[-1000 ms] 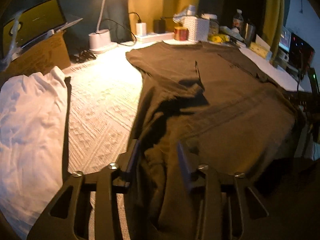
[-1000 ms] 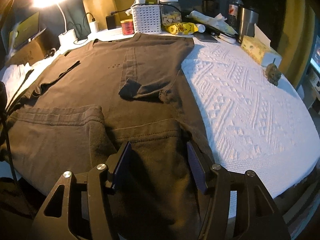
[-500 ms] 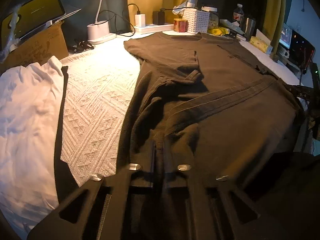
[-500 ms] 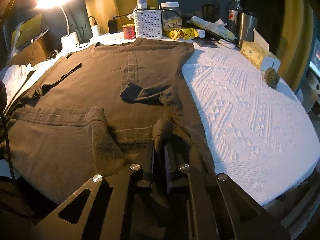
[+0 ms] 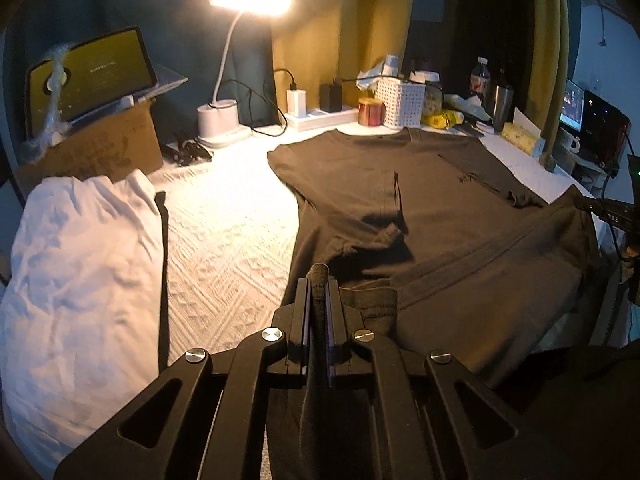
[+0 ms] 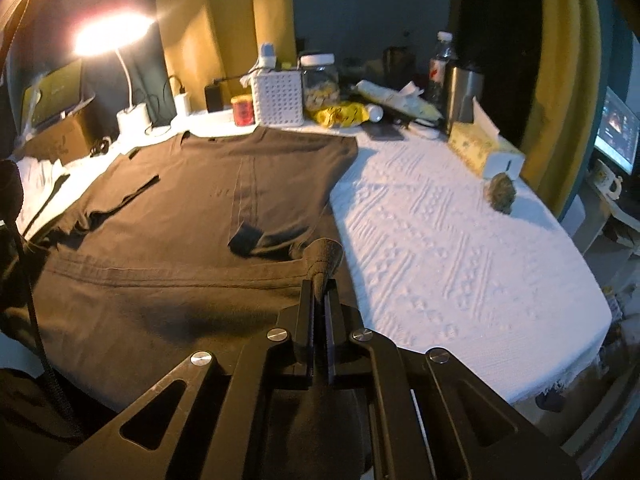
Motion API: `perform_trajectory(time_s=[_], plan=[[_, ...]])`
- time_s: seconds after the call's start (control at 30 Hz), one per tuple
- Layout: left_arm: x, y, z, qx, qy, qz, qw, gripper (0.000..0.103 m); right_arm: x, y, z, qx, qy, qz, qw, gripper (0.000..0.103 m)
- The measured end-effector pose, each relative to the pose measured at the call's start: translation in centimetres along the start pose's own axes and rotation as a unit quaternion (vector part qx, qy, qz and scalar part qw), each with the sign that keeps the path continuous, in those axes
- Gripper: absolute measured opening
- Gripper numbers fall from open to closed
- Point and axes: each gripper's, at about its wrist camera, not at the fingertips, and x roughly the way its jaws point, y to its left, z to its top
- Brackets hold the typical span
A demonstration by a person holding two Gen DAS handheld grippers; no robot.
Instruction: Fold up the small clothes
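Note:
A dark brown T-shirt [image 5: 420, 208] lies spread on the white textured tablecloth [image 5: 224, 248], collar toward the far edge, both sleeves folded in over the body. My left gripper [image 5: 319, 286] is shut on the shirt's near left hem corner, a tuft of cloth poking up between the pads. In the right wrist view the same T-shirt [image 6: 192, 200] fills the left half, and my right gripper [image 6: 320, 292] is shut on its near right hem corner, lifted a little off the tablecloth [image 6: 460, 248]. The hem between the two corners is raised.
White folded clothes [image 5: 80, 260] lie at the left beside a cardboard box [image 5: 100, 152]. A lit desk lamp [image 5: 224, 120], power strip, red tin, white basket [image 6: 280, 98], jar, bottles and a tissue box [image 6: 484, 148] line the far edge. A small dark lump [image 6: 502, 192] sits at the right.
Both grippers closed on the shirt's near hem corners and rose, lifting the hem off the cloth. The views now tilt up, showing more of the lamp and far edge.

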Motion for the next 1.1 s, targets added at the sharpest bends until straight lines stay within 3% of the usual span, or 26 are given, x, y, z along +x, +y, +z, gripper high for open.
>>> perform_trajectory(time_s=[0.57,1.1], plan=[[-2.2,1.3,3.7,0.0,-0.058,0.032,0.9978,0.005,-1.9,-2.1,1.9,0.021,-0.035,-0.013,0.999,0.005],[-1.2,2.2,7.0,-0.007,-0.081,0.04,0.9959,0.005,-0.5,-3.2,5.5,0.026,-0.047,-0.007,0.999,0.005]])
